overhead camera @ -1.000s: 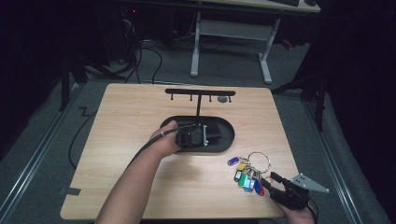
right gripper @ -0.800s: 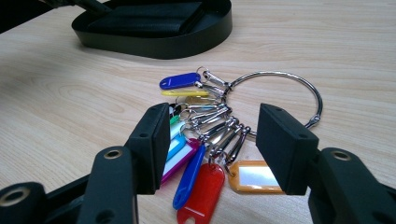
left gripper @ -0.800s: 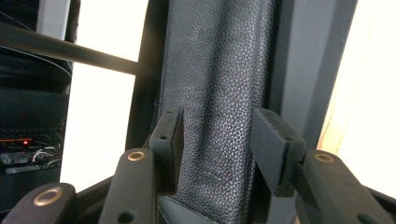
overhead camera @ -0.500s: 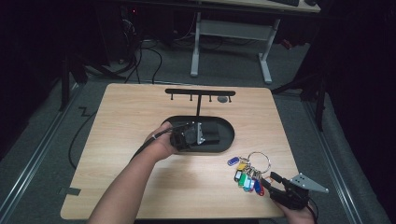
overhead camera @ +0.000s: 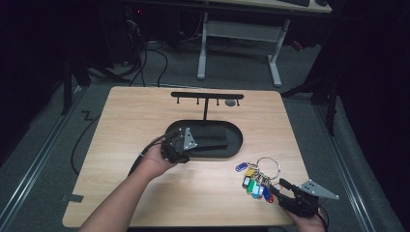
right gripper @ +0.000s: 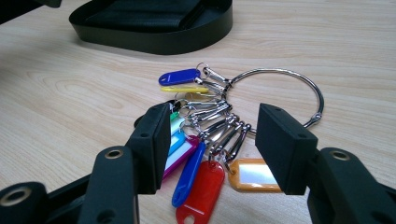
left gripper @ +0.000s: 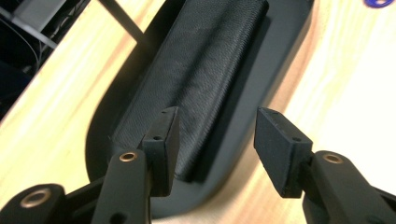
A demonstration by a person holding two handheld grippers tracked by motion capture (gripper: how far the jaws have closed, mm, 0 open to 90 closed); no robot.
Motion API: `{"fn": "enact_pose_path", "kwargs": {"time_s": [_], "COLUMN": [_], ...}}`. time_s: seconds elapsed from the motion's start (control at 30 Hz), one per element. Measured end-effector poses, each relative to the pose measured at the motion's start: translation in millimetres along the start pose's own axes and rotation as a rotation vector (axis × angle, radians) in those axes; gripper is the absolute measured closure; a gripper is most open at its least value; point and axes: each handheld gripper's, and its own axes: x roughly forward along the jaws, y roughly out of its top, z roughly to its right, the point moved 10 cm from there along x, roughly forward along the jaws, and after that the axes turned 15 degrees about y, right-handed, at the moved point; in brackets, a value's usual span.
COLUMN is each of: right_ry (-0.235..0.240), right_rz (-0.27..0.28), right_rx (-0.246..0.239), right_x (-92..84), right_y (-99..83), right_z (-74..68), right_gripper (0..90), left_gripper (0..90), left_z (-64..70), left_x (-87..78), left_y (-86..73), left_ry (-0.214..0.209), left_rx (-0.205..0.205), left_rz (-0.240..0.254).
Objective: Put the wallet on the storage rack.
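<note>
Black wallet (left gripper: 196,79), far end perhaps cropped

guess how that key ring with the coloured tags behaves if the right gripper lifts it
The key ring is probably stiff metal, while the tags hang on loose clips, so they would likely dangle and swing. The right gripper may slip on smooth plastic.

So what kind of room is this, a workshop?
Probably a lab or office test space: a lone wooden table on grey carpet, cables trailing behind it, and a white-legged desk beyond, all in dim light.
</note>
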Motion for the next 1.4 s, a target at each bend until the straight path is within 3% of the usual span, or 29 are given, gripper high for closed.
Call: {"fn": "enact_pose_path", "kwargs": {"time_s": [0.03,0.13,0.23,0.33,0.37,0.4,0.43,0.5,0.63,0.67,0.73,0.8,0.9,0.97,1.03,1.07,1.17,1.27,1.4], "right_ry": [-0.001,-0.002,0.002,0.002,0.003,0.002,0.001,0.001,0.000,0.000,0.000,0.002,0.009,0.012,0.012,0.003,-0.001,-0.006,-0.013], "right_rz": [0.001,-0.001,-0.009,-0.006,-0.007,-0.007,-0.008,-0.008,-0.010,-0.010,-0.009,-0.011,-0.021,-0.026,-0.031,-0.039,-0.042,-0.053,-0.088], "right_rx": [-0.001,-0.002,-0.007,-0.010,-0.008,-0.009,-0.009,-0.007,-0.002,-0.002,-0.002,0.001,0.000,-0.010,-0.009,-0.024,-0.028,-0.035,-0.050], "right_x": [-0.2,-0.1,1.5,1.3,1.2,1.1,1.1,1.2,1.3,1.3,1.2,1.3,3.5,4.7,5.0,5.1,4.9,4.5,2.6], "right_y": [0.3,0.1,-0.5,0.0,-0.2,-0.4,-0.4,-0.4,-0.4,-0.4,-0.4,-0.9,-2.8,-3.0,-3.4,-3.1,-2.5,-3.4,-2.8], "right_z": [-0.9,-0.9,-1.7,-2.1,-2.5,-2.5,-2.5,-2.5,-3.3,-3.3,-3.5,-3.6,-4.6,-5.4,-6.1,-5.8,-5.6,-5.7,-6.4], "right_gripper": [45.9,46.0,47.2,48.2,48.4,48.6,49.0,49.4,52.1,52.1,52.4,52.6,52.6,52.6,52.8,53.6,53.6,54.1,56.1], "left_gripper": [50.1,50.9,52.3,51.5,51.1,50.9,50.7,50.2,48.2,47.7,47.4,46.0,45.7,44.6,44.3,43.7,42.9,39.6,37.2], "left_z": [2.3,3.4,11.0,15.1,18.6,18.6,20.1,20.7,23.3,23.3,25.7,29.5,32.3,32.3,31.3,28.1,24.6,23.6,25.5], "left_x": [-5.4,-11.1,-23.9,-29.9,-36.6,-36.6,-44.0,-47.4,-64.5,-64.5,-73.4,-80.5,-90.8,-92.8,-96.5,-102.6,-108.1,-105.1,-103.1], "left_y": [-5.7,-11.2,-22.2,-29.7,-36.6,-36.6,-43.5,-47.4,-70.4,-70.4,-79.7,-91.1,-114.2,-119.8,-130.1,-136.4,-138.0,-142.9,-140.9], "left_ry": [-0.007,-0.002,-0.058,-0.060,-0.067,-0.067,-0.073,-0.073,-0.087,-0.087,-0.101,-0.112,-0.085,-0.076,-0.068,-0.068,-0.071,-0.062,-0.097], "left_rx": [-0.025,-0.046,-0.137,-0.149,-0.177,-0.177,-0.218,-0.237,-0.337,-0.337,-0.406,-0.447,-0.467,-0.477,-0.512,-0.552,-0.588,-0.585,-0.607], "left_rz": [0.005,0.015,0.046,0.051,0.058,0.058,0.068,0.072,0.077,0.077,0.092,0.091,0.088,0.090,0.089,0.092,0.117,0.108,0.116]}}
